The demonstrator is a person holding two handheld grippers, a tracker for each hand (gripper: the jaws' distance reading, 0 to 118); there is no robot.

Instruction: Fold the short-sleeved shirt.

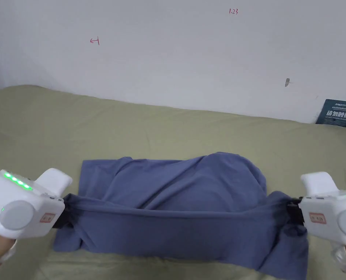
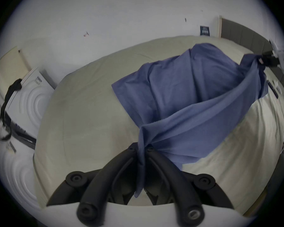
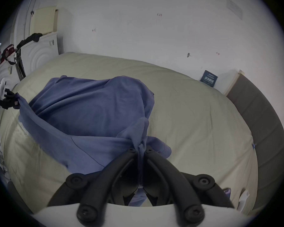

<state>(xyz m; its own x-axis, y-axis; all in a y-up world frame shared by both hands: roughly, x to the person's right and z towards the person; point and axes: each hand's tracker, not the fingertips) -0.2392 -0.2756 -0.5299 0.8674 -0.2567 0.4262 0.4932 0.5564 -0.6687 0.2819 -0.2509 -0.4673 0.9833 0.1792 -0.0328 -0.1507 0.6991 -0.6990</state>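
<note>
Both grippers are clamped on a blue shirt [image 1: 175, 204] and hold it stretched between them above a bed [image 1: 41, 124] covered in pale green sheeting. At the left edge of the head view, the left gripper [image 1: 63, 215] has its black jaws pressed together on a bunched corner of the cloth; its own view shows the fabric [image 2: 179, 116] gathered into a tight twist right at the jaw tips [image 2: 142, 148], with a strip of cloth trailing down between the jaws. On the opposite side the right gripper [image 1: 291, 211] grips the other end the same way, and its own view shows the cloth [image 3: 92, 109] pinched into a knot-like bunch where the two jaws meet [image 3: 140, 149]. Between the two grips the near edge of the shirt runs taut as a straight band, while the far part sags and billows onto the bed behind it. A short flap hangs loose below the right grip. Behind the bed stands a white wall [image 1: 168, 54] with a dark sign [image 1: 338, 113] propped against it.
</note>
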